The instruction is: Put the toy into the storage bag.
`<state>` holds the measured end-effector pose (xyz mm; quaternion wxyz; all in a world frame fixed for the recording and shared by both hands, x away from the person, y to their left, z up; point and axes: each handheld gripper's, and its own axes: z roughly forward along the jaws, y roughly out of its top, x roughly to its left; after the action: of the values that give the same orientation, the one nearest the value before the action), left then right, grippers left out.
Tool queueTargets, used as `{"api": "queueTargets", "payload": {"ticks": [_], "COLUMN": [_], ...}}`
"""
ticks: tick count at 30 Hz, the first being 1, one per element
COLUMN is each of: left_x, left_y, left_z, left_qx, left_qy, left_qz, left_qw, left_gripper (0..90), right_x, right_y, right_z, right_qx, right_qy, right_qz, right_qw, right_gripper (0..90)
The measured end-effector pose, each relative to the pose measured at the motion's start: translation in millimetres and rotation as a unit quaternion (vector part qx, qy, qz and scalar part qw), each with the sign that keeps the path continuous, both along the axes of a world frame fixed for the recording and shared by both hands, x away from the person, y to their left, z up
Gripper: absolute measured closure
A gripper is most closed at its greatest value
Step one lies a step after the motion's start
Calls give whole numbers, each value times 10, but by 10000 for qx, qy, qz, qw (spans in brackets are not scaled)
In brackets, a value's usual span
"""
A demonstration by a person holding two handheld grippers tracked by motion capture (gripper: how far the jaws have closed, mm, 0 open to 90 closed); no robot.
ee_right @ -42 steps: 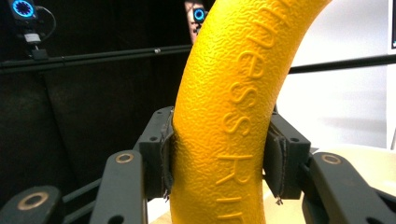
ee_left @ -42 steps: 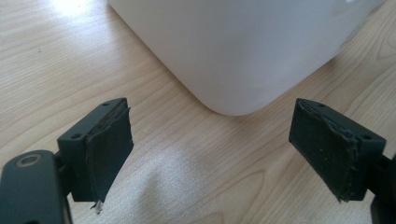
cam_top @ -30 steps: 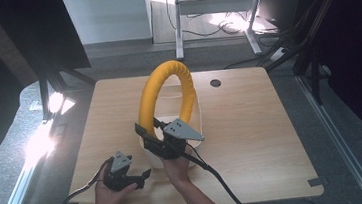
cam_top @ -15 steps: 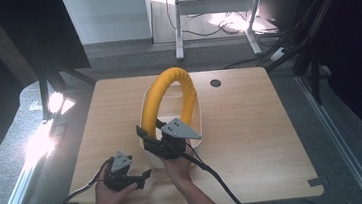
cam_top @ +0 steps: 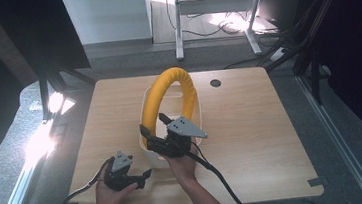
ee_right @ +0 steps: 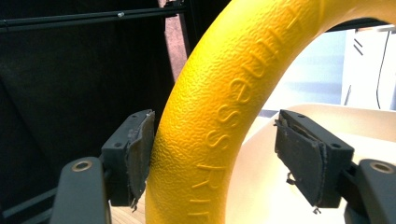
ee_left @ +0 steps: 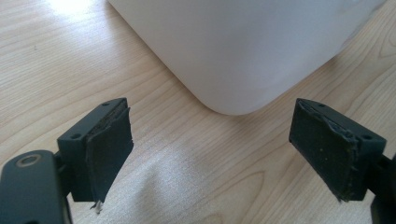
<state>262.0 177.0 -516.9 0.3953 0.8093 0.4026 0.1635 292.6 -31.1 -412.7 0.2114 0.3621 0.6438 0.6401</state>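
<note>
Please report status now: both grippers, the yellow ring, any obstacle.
Left gripper open, facing white bin corner. Right gripper open around yellow fitness ring, one pad touching. Ring stands in bin. No obstacle seen.

Yellow pebbled ring, seemingly white tub (partly hidden), pale wood-grain table.

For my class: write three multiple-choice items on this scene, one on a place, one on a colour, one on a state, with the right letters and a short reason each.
1. Where does the ring stand?
A in the white bin
B on the floor
C beside the table hole

2. What colour is the ring?
A blue
B yellow
C green

3. How are the left tool's jaws?
A shut on the bin
B shut, empty
C open

Answers: 1 A, the ring rises out of the bin; 2 B, its textured surface is yellow; 3 C, the jaws stand wide apart over bare wood.
</note>
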Motion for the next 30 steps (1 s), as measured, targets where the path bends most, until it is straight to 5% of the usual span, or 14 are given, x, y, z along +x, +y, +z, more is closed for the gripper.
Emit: {"api": "queueTargets", "payload": {"ticks": [15,21,30], "left_x": [-10,-21,-23], "left_y": [41,46,49], "left_z": [10,19,20], "left_qx": [24,11,16], "left_qy": [-24,-41,-35], "left_qz": [75,73,97], "left_qw": [10000,10000,9999], "left_gripper": [132,132,132], "right_x": [-13,-55,-73], "right_y": [-404,-633,-999], "right_z": [128,171,92], "right_qx": [194,94,150], "right_qy": [17,-90,-238], "right_qz": [77,8,-57], "right_qw": [9998,9999,9996], "right_gripper": [244,242,259]}}
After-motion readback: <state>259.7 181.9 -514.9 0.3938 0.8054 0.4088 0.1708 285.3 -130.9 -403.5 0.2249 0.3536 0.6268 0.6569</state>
